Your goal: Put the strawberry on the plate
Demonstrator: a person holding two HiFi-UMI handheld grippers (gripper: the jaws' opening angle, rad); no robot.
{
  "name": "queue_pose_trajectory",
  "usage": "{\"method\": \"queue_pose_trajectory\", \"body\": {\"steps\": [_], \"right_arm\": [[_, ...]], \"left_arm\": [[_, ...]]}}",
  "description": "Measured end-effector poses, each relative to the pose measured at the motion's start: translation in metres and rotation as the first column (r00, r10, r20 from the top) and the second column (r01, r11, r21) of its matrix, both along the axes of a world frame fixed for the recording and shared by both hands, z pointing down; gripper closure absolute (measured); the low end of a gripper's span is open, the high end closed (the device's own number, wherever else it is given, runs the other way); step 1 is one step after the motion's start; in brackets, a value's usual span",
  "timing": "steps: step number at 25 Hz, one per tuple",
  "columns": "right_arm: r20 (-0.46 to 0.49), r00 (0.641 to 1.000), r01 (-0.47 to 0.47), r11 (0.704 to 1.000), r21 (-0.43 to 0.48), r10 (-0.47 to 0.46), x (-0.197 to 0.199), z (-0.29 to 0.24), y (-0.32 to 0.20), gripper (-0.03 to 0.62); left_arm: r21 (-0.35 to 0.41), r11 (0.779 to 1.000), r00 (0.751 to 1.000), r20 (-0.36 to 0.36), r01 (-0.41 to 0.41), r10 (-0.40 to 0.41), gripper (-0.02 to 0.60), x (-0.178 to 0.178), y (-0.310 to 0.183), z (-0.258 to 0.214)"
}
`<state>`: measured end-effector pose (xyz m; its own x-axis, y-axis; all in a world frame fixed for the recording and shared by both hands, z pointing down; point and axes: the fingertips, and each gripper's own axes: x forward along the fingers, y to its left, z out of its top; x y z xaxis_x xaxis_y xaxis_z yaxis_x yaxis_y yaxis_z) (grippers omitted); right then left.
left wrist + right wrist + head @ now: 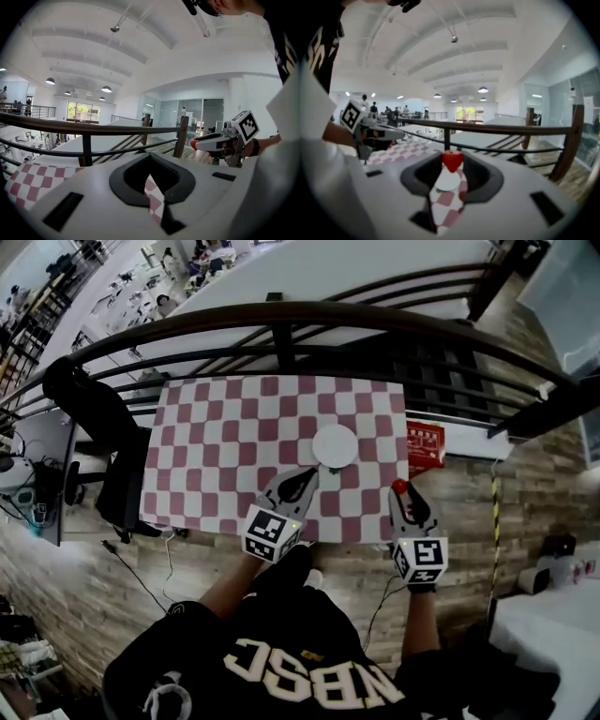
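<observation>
We hold the small red strawberry [400,487] pinched in the tips of the right gripper [402,493] over the right edge of the red-and-white checked tablecloth [225,427], so the round white plate [335,445] lies ahead and leftward, nearer the empty, close-jawed left gripper [302,480].

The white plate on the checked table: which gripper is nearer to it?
Left. The left gripper sits close by the near-left rim of the plate; the right gripper, holding the strawberry, is farther off, toward the near-right corner of the table.
</observation>
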<state>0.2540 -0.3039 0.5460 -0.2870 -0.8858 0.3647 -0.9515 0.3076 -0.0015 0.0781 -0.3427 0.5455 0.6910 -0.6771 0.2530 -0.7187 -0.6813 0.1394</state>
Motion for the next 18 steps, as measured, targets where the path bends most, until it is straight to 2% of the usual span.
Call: {"method": "queue_pose_trajectory", "body": {"steps": [4,9,14,18], "right_arm": [[-0.044,0.996,0.071,0.994,-0.079,-0.075,-0.020,0.041,-0.053,0.445],[-0.054,0.983,0.160,0.967,-0.196,-0.173,-0.054,0.104,-0.111,0.445],[-0.008,0.980,0.188,0.942,-0.277,-0.198,-0.085,0.160,-0.156,0.445],[-0.052,0.970,0.204,0.914,-0.352,-0.237,-0.104,0.207,-0.167,0.445]], "left_arm": [[-0.030,1.000,1.000,0.023,-0.008,0.009,0.572,-0.005,-0.043,0.030],[-0.086,0.995,0.997,0.058,-0.041,0.046,0.572,-0.006,-0.081,0.083],[-0.168,0.986,0.998,0.061,-0.022,0.033,0.572,-0.019,-0.113,0.136],[-0.228,0.974,0.997,0.076,-0.006,0.024,0.573,-0.031,-0.123,0.170]]}}
